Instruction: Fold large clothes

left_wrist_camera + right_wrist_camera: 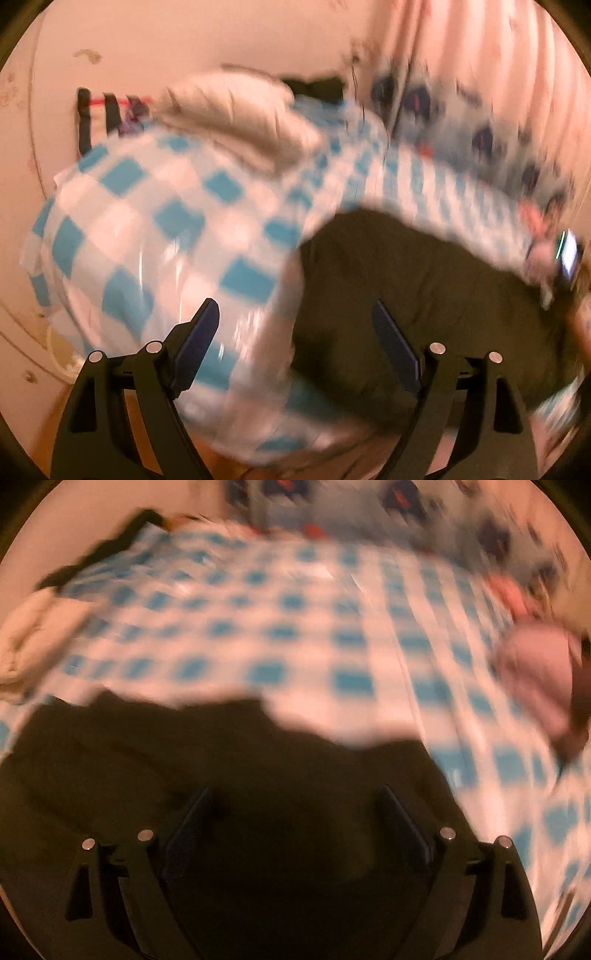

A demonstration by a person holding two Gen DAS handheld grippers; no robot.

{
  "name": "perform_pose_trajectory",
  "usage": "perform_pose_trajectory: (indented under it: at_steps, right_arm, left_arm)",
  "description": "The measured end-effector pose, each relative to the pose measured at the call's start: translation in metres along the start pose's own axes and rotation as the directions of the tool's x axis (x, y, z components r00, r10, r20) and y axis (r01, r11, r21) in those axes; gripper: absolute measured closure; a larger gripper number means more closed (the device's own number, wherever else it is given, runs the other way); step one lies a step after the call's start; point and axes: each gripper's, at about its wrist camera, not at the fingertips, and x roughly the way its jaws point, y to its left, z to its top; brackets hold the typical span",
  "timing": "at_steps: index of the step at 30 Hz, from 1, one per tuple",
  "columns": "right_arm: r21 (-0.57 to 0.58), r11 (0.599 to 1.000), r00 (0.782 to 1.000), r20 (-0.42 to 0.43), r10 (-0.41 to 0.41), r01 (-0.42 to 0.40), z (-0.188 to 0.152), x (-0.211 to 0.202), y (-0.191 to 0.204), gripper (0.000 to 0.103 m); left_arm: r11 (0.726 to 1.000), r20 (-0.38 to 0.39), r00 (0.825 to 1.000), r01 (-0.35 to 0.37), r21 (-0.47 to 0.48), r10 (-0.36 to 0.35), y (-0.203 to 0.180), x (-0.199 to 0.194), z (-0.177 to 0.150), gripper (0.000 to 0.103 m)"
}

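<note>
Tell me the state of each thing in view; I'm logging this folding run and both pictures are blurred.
Left gripper: open, nothing between its fingers.
Right gripper: open, nothing gripped, dark garment beneath.
Dark garment: lying loose on the checked cloth, rumpled, not neatly folded.
Blue and white checked cloth: spread out under the clothes.
Cream garment: bunched in a heap at the far side.
Pink garment: crumpled at the right.

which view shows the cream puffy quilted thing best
The left wrist view: the cream puffy quilted item lies whole on the blue-and-white checked sheet, though blurred. The right wrist view catches only a cropped part of it at its left edge.
</note>
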Motion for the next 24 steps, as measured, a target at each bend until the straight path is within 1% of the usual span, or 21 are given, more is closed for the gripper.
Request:
perform_pose_trajectory:
  at_steps: [2,3,4,5,6,7,8,9,10,11,12,13,14,15,16,18,20,21,22,23,24]
  right_arm:
    - [0.029,0.999,1.000,-0.009,0.026,-0.026,-0.003,0.003,-0.005,0.009]
    - [0.017,0.999,0.999,0.003,0.032,-0.032,-0.001,-0.001,0.000,0.009]
    - [0.012,0.998,0.998,0.031,0.056,-0.057,0.002,-0.009,0.004,0.009]
    - [0.015,0.997,0.996,0.055,0.073,-0.074,0.005,-0.015,0.006,0.009]
    - [0.022,0.996,0.992,0.088,0.086,-0.089,0.008,-0.023,0.005,0.009]
    - [0.029,0.995,0.990,0.113,0.088,-0.092,0.012,-0.030,0.002,0.009]
    - [0.036,0.996,0.989,0.127,0.076,-0.081,0.014,-0.033,-0.002,0.009]
    - [0.047,0.997,0.989,0.137,0.056,-0.063,0.016,-0.033,-0.009,0.009]
    - [0.064,0.997,0.991,0.131,0.032,-0.041,0.017,-0.027,-0.020,0.009]
    - [0.082,0.996,0.994,0.111,0.013,-0.022,0.015,-0.014,-0.032,0.009]
    - [0.101,0.995,0.996,0.083,0.016,-0.025,0.009,0.000,-0.045,0.008]
    - [0.143,0.985,0.995,0.056,0.084,-0.091,0.002,0.019,-0.061,0.007]
    - [0.191,0.970,0.988,0.056,0.143,-0.151,-0.001,0.027,-0.072,0.007]
    - [0.220,0.959,0.984,0.052,0.172,-0.179,-0.001,0.031,-0.079,0.007]
    - [0.207,0.962,0.984,0.030,0.175,-0.177,0.003,0.033,-0.079,0.007]
    - [0.181,0.967,0.983,0.006,0.181,-0.179,0.005,0.027,-0.076,0.007]
    - [0.195,0.956,0.976,0.059,0.211,-0.218,-0.004,-0.002,-0.082,0.007]
    - [0.192,0.949,0.966,0.106,0.234,-0.251,-0.014,-0.023,-0.084,0.007]
    - [0.174,0.948,0.959,0.143,0.245,-0.267,-0.025,-0.043,-0.085,0.007]
    - [0.137,0.956,0.955,0.185,0.233,-0.260,-0.042,-0.068,-0.084,0.007]
    - [0.114,0.963,0.953,0.211,0.216,-0.244,-0.059,-0.083,-0.083,0.007]
  left_arm:
    - [0.999,0.047,0.999,0.027,0.028,-0.028,-0.022,0.000,0.025,0.016]
    - [0.996,0.059,0.996,0.057,0.065,-0.061,-0.042,0.005,0.039,0.015]
    - [0.990,0.061,0.994,0.088,0.110,-0.095,-0.064,0.015,0.050,0.014]
    - [0.979,0.051,0.991,0.118,0.164,-0.128,-0.088,0.029,0.059,0.014]
    - [0.966,0.024,0.990,0.132,0.223,-0.141,-0.114,0.051,0.066,0.014]
    - [0.956,-0.003,0.990,0.136,0.260,-0.140,-0.129,0.066,0.070,0.014]
    - [0.937,-0.060,0.987,0.158,0.312,-0.147,-0.152,0.095,0.072,0.014]
    - [0.925,-0.105,0.986,0.157,0.347,-0.128,-0.169,0.123,0.070,0.014]
    - [0.919,-0.148,0.984,0.152,0.365,-0.104,-0.182,0.148,0.066,0.014]
    - [0.921,-0.198,0.976,0.158,0.356,-0.090,-0.189,0.169,0.060,0.014]
    - [0.927,-0.242,0.968,0.152,0.343,-0.069,-0.190,0.188,0.054,0.014]
    - [0.935,-0.326,0.945,0.143,0.323,-0.032,-0.187,0.221,0.040,0.013]
    - [0.945,-0.374,0.924,0.188,0.269,-0.078,-0.179,0.241,0.029,0.012]
    - [0.954,-0.372,0.922,0.199,0.224,-0.106,-0.174,0.249,0.024,0.011]
    - [0.956,-0.374,0.923,0.183,0.231,-0.086,-0.173,0.250,0.018,0.011]
    - [0.949,-0.384,0.923,0.152,0.277,-0.036,-0.179,0.254,0.013,0.011]
    - [0.948,-0.404,0.915,0.142,0.286,-0.015,-0.176,0.248,0.013,0.012]
    - [0.954,-0.397,0.918,0.135,0.269,-0.019,-0.170,0.233,0.016,0.012]
    - [0.958,-0.377,0.925,0.144,0.247,-0.042,-0.162,0.216,0.025,0.012]
    - [0.961,-0.348,0.936,0.149,0.232,-0.061,-0.154,0.198,0.027,0.012]
    - [0.965,-0.291,0.954,0.142,0.222,-0.074,-0.143,0.172,0.027,0.012]
